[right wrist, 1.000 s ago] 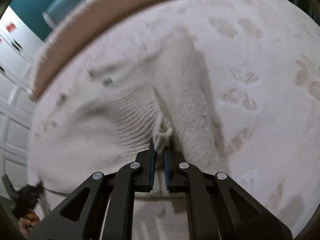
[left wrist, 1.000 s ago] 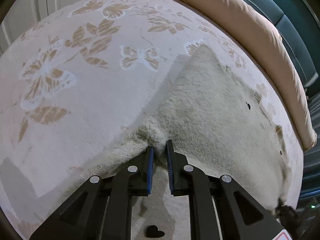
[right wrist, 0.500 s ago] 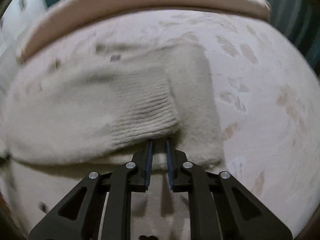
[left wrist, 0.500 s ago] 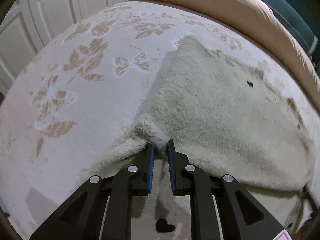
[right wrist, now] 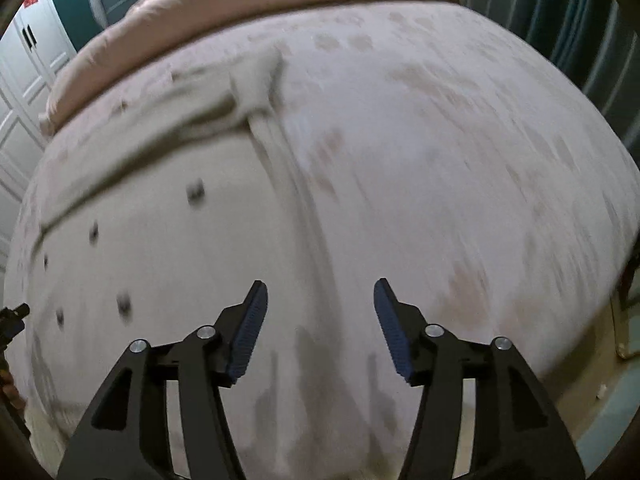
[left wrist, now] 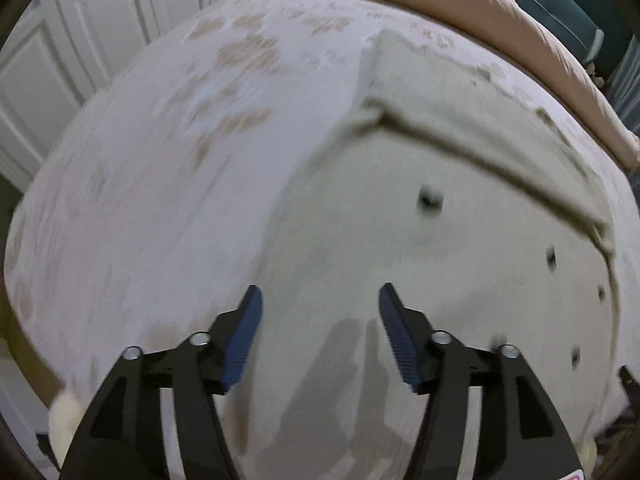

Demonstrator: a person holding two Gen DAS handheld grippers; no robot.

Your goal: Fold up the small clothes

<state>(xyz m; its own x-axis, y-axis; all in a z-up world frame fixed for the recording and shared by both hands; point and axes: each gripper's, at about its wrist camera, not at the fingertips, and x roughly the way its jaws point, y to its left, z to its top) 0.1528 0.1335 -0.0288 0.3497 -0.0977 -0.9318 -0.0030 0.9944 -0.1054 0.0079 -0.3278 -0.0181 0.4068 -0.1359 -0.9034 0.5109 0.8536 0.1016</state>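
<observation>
While both frames are smeared with blur, the left gripper (left wrist: pixel 320 300) shows its blue pads (left wrist: pixel 242 344) well apart and opening, with nothing held between them; only the cream sweater (left wrist: pixel 420 264) lies below the gap. The right gripper (right wrist: pixel 320 296) is likewise spreading its jaws, empty, above the sweater's (right wrist: pixel 160 264) side edge where it meets the bedspread (right wrist: pixel 460 160).

The sweater lies flat on the bed, its body dotted with small dark marks (left wrist: pixel 430 200), and a folded band of it runs across the far part, toward the head of the bed. A peach duvet (left wrist: pixel 460 4) is rolled along that far edge. In the left view the butterfly-patterned bedspread (left wrist: pixel 180 140) stretches from the sweater to the bed's left edge, with white panelled doors (left wrist: pixel 60 40) beyond. In the right view the bedspread fills the side toward the bed's right edge, near a striped curtain (right wrist: pixel 580 32).
</observation>
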